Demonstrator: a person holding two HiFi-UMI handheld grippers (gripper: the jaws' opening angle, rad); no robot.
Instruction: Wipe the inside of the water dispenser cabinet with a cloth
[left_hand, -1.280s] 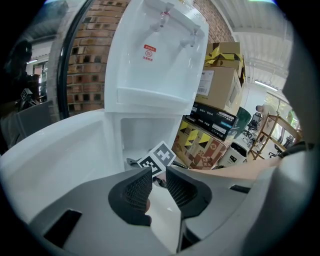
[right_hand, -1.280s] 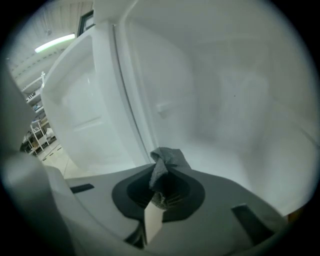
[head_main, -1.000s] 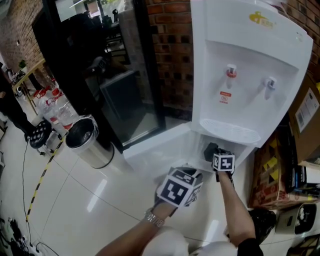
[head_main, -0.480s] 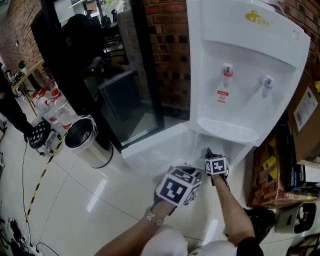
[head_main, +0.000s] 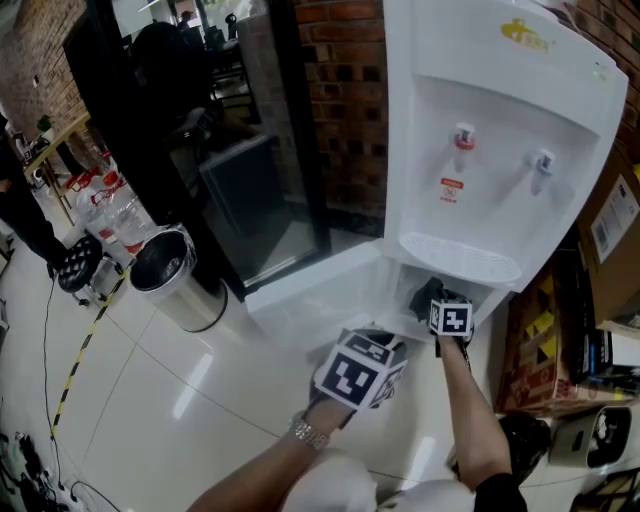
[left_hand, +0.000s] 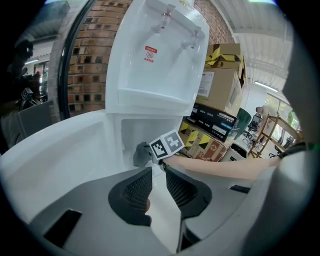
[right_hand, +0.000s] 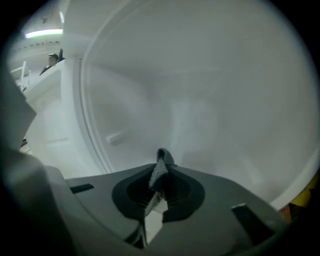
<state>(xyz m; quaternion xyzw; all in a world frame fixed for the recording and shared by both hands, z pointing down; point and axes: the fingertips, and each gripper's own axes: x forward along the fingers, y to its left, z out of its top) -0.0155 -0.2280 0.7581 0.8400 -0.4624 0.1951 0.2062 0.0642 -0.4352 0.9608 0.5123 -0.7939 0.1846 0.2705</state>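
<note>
The wiping step was in hand. The right gripper (right_hand: 161, 172) reached into the open cabinet (right_hand: 200, 100) at the foot of the white water dispenser (head_main: 500, 150), its jaws closed tight on a fold of grey cloth (right_hand: 161, 162). The cloth poked up past the jaw tips as a small, soft, nubbly peak, close to the cabinet's back wall; whether it touched the wall could not be told. Seen from the head view, the cloth (head_main: 422, 297) sat just inside the cabinet mouth, under the drip tray.

The left gripper (left_hand: 158, 175) hung outside, over the swung-open cabinet door (head_main: 310, 290), with its ribbed black jaws a narrow gap apart and nothing between them.

The cabinet looked like smooth, glossy moulded plastic, pale and rounded at the corners, with a raised rim around the opening. The door was a flat white panel with the same sheen.

The next move probably called for pressing the cloth flat against the wall and sweeping it across, keeping the hard jaw tips off the plastic so that only fabric rubbed.
</note>
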